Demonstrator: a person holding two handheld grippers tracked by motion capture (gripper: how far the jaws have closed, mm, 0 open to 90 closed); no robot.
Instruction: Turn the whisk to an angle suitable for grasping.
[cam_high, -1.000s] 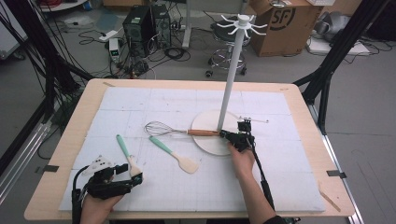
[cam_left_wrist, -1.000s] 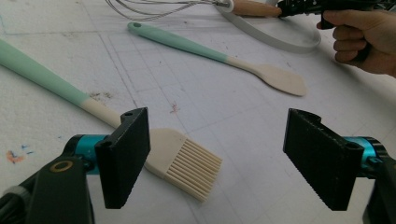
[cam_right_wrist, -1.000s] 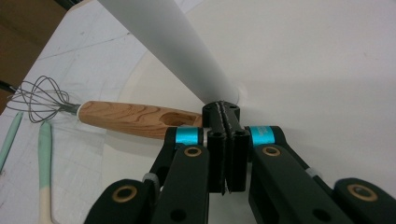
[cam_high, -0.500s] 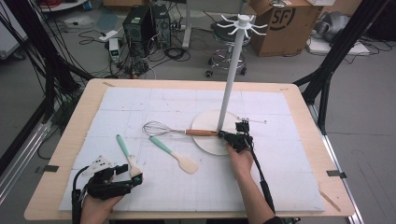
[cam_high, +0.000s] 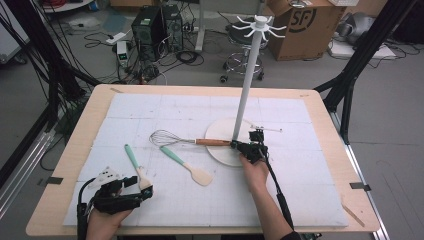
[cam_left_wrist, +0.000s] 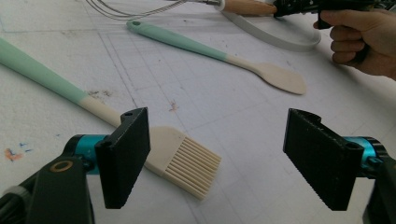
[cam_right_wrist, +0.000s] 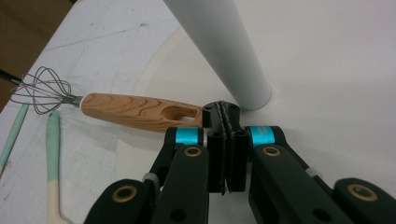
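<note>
A whisk (cam_high: 212, 142) with a wooden handle (cam_right_wrist: 135, 112) lies with its handle end on the round white base (cam_high: 220, 131) of a hook stand. My right gripper (cam_high: 235, 145) is shut, its tips (cam_right_wrist: 223, 114) against the end of that handle, beside the white pole (cam_right_wrist: 219, 46); nothing shows between the jaws. My left gripper (cam_high: 147, 192) rests open at the front left. Its jaws (cam_left_wrist: 219, 121) stand wide, with the bristle head of a mint-handled brush (cam_left_wrist: 182, 158) lying under the left one. A mint-handled spatula (cam_high: 182, 164) lies between the two hands.
The stand's tall pole (cam_high: 247, 80) rises from the base and carries white hooks at its top. A white gridded mat (cam_high: 310, 190) covers the wooden table (cam_high: 365, 200). Beyond the far edge stand a computer case, cables, a stool and a cardboard box.
</note>
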